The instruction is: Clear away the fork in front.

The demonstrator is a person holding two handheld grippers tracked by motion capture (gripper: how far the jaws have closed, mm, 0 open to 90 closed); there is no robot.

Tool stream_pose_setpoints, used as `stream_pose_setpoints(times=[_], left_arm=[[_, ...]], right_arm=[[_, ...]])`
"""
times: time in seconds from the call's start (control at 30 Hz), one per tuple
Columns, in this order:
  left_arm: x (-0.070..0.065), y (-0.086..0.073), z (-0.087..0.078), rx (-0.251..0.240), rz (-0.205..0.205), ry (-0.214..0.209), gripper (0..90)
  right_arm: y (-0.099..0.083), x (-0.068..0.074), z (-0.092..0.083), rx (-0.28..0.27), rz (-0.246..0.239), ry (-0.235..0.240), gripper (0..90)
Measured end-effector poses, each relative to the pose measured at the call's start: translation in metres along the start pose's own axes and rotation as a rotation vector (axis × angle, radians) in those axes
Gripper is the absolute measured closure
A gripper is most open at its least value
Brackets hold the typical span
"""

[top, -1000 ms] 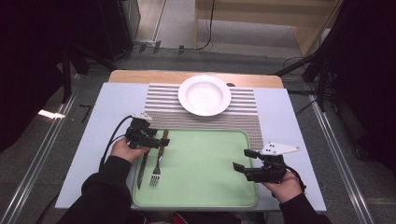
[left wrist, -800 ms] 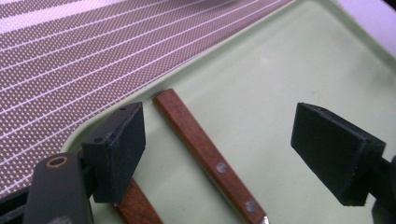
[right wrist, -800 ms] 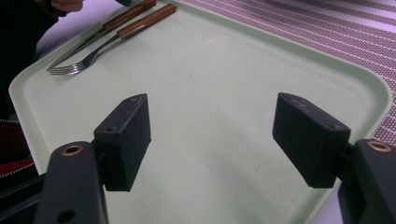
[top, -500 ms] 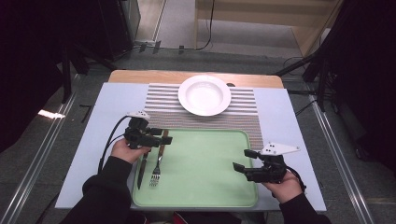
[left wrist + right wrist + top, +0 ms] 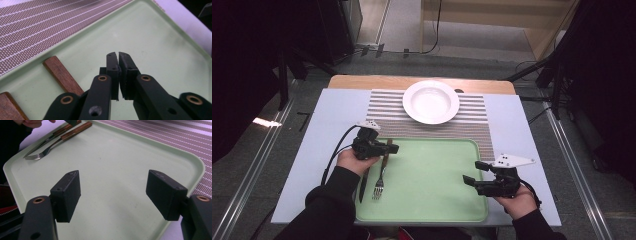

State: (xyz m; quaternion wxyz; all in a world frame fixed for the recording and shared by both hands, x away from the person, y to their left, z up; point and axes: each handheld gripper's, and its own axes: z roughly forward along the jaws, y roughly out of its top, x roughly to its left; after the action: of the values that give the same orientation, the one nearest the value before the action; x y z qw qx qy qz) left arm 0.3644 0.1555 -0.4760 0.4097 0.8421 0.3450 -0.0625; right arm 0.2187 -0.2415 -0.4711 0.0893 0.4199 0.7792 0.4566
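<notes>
A pale green tray (image 5: pixel 437 200) lies at the near middle of the table. On its left side rest a fork (image 5: pixel 379 182) and a knife (image 5: pixel 363 185), both with wooden handles (image 5: pixel 62 77). My left gripper (image 5: pixel 394 148) hovers over the far ends of those handles. Its jaws have just been closing and now stand shut with nothing between them (image 5: pixel 118 53). My right gripper (image 5: pixel 471 171) is at the tray's right side, open and empty (image 5: pixel 113 176), pointing across the tray toward the fork (image 5: pixel 42 152).
A white plate (image 5: pixel 431 101) stands on a striped placemat (image 5: pixel 387 115) beyond the tray. The light table top (image 5: pixel 327 130) ends in a wooden strip at the far edge. A cable trails from the left gripper.
The left gripper's jaws have drawn together above the cutlery handles. The right hand and gripper have kept still.
</notes>
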Motion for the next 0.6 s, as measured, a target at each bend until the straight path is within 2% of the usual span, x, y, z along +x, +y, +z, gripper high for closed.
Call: stream_pose_setpoints(times=[0.13, 0.2, 0.33, 0.6], left_arm=[[0.004, -0.002, 0.01, 0.028, -0.021, 0.005, 88.9], [0.007, -0.003, 0.016, 0.043, -0.047, -0.01, 88.9], [0.008, -0.004, 0.018, 0.056, -0.033, 0.027, 88.9], [0.014, -0.008, 0.018, 0.097, -0.044, 0.063, 88.8]], right_arm=[[-0.001, 0.0, -0.002, 0.001, 0.005, -0.004, 26.8], [-0.002, 0.0, -0.002, 0.001, 0.006, -0.006, 26.7], [-0.002, 0.0, -0.002, -0.002, -0.005, -0.017, 26.8], [-0.002, 0.001, -0.001, -0.011, -0.015, -0.012, 26.8]])
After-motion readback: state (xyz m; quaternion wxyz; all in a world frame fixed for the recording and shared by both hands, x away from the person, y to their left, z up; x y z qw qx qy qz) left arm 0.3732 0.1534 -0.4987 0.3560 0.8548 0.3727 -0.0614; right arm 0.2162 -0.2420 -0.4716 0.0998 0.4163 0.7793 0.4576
